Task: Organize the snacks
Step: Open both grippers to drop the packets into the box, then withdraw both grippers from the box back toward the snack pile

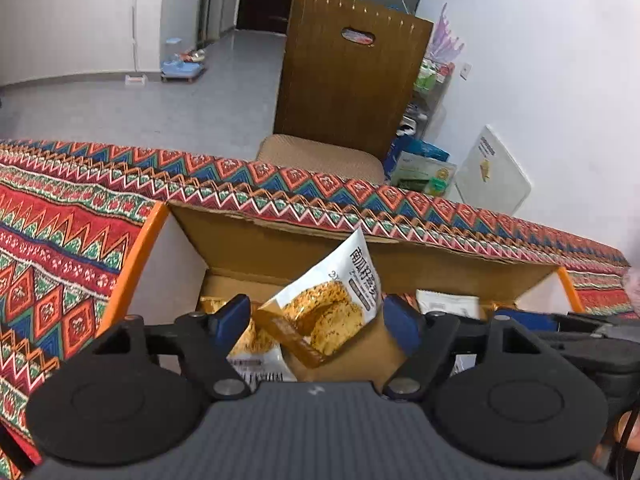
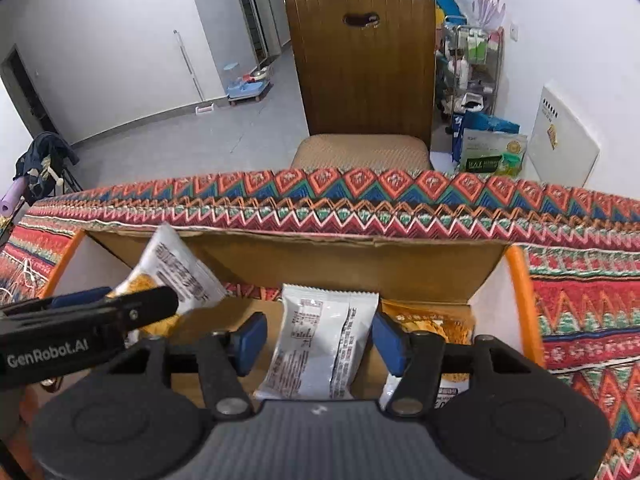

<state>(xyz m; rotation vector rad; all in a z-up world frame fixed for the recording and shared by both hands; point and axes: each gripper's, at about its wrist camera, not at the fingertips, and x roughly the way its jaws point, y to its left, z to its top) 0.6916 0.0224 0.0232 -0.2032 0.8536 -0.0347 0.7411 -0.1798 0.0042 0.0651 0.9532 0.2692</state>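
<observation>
An open cardboard box (image 1: 280, 236) with orange-edged flaps lies on the patterned tablecloth (image 1: 60, 240). My left gripper (image 1: 316, 320) hovers over it, open. Between its blue pads (image 1: 232, 316) a white snack packet with a biscuit picture (image 1: 332, 300) stands tilted, with a small gap on each side. My right gripper (image 2: 320, 336) is open over the same box (image 2: 360, 260). A white packet (image 2: 320, 340) lies back side up between its fingers, loose. More packets (image 1: 256, 344) (image 2: 432, 320) lie in the box. The left gripper's finger (image 2: 140, 308) shows at the left, beside its packet (image 2: 176, 272).
A brown wooden chair (image 1: 344, 80) (image 2: 360, 64) stands just beyond the table's far edge. A wire shelf (image 2: 476, 64) full of goods, bags and a white board (image 2: 560, 136) stand by the right wall. Pet bowls (image 1: 180, 68) sit on the grey floor at the back.
</observation>
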